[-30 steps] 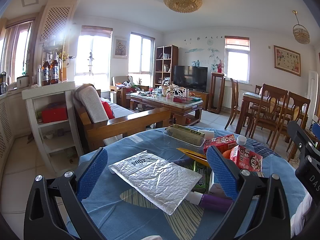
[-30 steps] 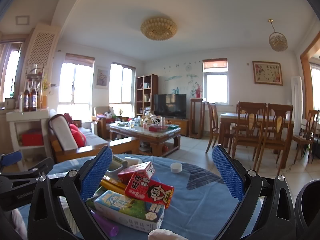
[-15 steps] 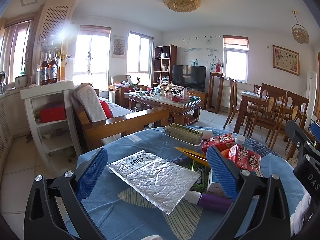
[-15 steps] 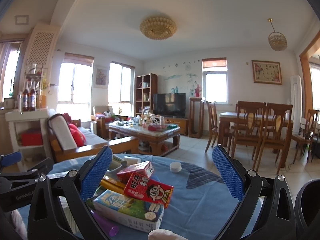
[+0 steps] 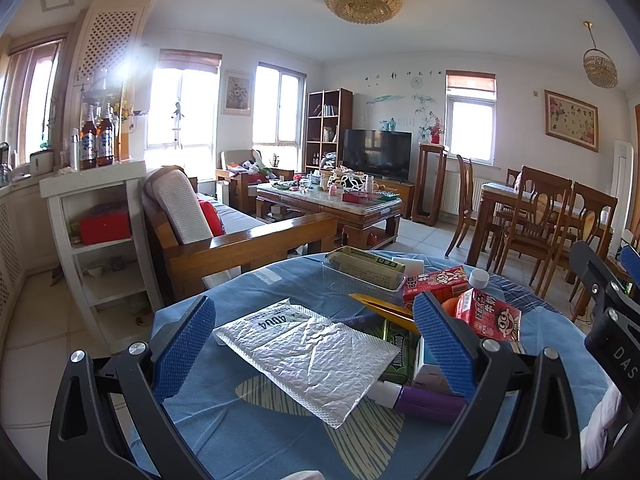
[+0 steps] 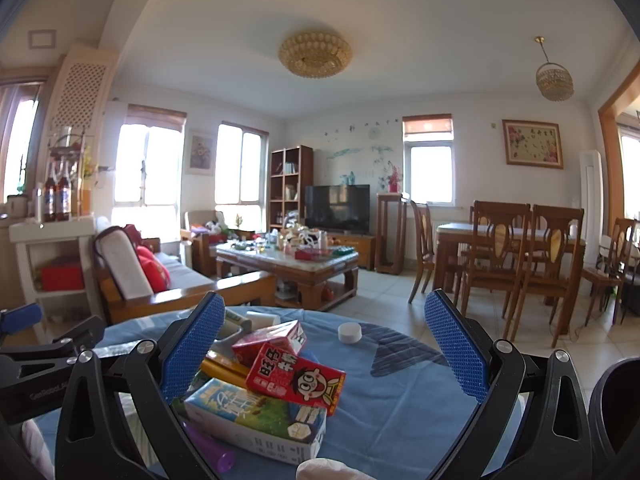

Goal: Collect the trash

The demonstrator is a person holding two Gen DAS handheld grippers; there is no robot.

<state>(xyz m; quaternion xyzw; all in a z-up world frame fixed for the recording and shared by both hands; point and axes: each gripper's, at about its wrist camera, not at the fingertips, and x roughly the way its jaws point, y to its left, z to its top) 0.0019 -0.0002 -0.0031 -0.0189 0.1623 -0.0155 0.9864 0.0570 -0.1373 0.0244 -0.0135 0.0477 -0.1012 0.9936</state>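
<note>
A round table with a blue cloth [image 5: 248,432] [image 6: 404,392] holds a pile of trash. A crumpled silver foil pouch [image 5: 308,354] lies between the fingers of my open, empty left gripper [image 5: 314,346]. Right of it are a purple tube [image 5: 424,398], a green packet [image 5: 394,354], red drink cartons [image 5: 490,314] and a clear tray [image 5: 360,276]. My right gripper [image 6: 324,346] is open and empty above a red drink carton [image 6: 296,376] stacked on a green-and-white milk carton [image 6: 256,416]. A white bottle cap [image 6: 349,333] lies farther back.
A dark bin rim [image 6: 616,420] shows at the right edge. Beyond the table stand a wooden sofa [image 5: 224,236], a white shelf unit [image 5: 100,240], a coffee table [image 5: 332,204] and dining chairs [image 5: 548,216]. The right gripper's body [image 5: 608,320] shows at the right edge of the left wrist view.
Both grippers have dipped or tilted very slightly; the scene sits a little higher in both views. Nothing on the table has moved.
</note>
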